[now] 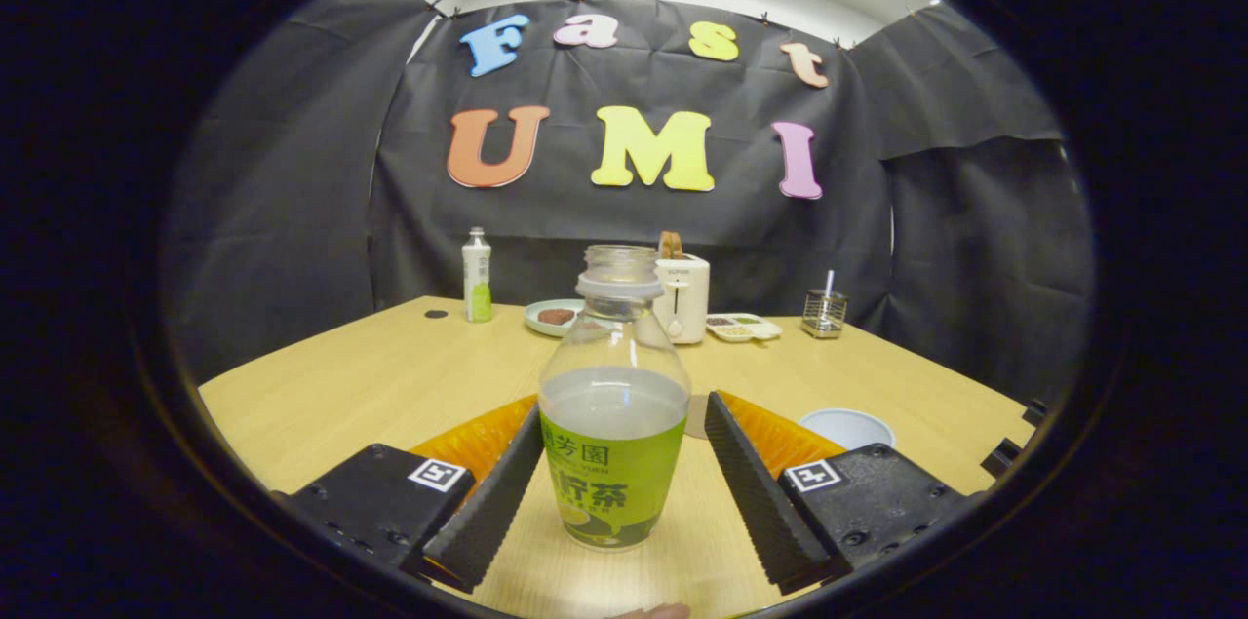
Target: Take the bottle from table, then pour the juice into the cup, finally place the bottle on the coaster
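Note:
A clear bottle (614, 424) with a green label and no cap stands upright on the wooden table (370, 385), about half full of pale juice. It sits between the fingers of my gripper (624, 409), which is open. The left finger lies close against the bottle's side, while the right finger stands a small gap away. A white cup (846, 426) sits on the table just right of the right finger. A sliver of a brownish round coaster (696, 416) peeks out behind the bottle, beside the right finger.
Along the table's far edge stand a small white-and-green bottle (477, 276), a plate with food (552, 316), a white toaster (682, 297), a divided snack tray (743, 327) and a small wire-and-glass holder (824, 314). A person's fingertip (653, 611) shows at the near edge.

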### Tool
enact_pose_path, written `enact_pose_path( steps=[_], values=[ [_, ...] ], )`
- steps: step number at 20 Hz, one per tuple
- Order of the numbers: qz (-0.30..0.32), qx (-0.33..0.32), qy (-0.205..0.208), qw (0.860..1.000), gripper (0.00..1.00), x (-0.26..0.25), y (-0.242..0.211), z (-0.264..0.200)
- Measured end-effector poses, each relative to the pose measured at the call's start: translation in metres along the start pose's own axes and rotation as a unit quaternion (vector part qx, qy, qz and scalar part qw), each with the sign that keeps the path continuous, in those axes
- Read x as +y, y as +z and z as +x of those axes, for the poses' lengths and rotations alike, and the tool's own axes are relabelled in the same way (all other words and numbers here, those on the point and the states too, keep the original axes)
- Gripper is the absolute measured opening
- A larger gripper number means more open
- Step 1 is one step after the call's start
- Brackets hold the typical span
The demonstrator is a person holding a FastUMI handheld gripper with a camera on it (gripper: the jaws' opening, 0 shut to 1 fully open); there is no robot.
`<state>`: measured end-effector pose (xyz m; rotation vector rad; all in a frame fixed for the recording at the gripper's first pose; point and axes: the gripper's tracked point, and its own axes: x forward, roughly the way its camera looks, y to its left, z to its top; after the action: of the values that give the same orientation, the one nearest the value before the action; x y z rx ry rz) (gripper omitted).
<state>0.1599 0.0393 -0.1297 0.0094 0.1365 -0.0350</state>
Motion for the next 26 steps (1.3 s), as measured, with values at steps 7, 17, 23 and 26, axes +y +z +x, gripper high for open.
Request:
enact_pose_path(
  steps=[7,17,23,26],
  values=[
    [0.012,-0.008,0.015,1.0,1.0,0.003,-0.003,0.006],
    [0.016,0.013,0.023,1.0,0.81,0.01,-0.003,-0.006],
    [0.064,0.025,0.038,0.997,0.81,0.02,-0.001,-0.013],
    [0.104,0.027,0.07,0.992,0.81,0.032,0.013,-0.018]
  ],
)
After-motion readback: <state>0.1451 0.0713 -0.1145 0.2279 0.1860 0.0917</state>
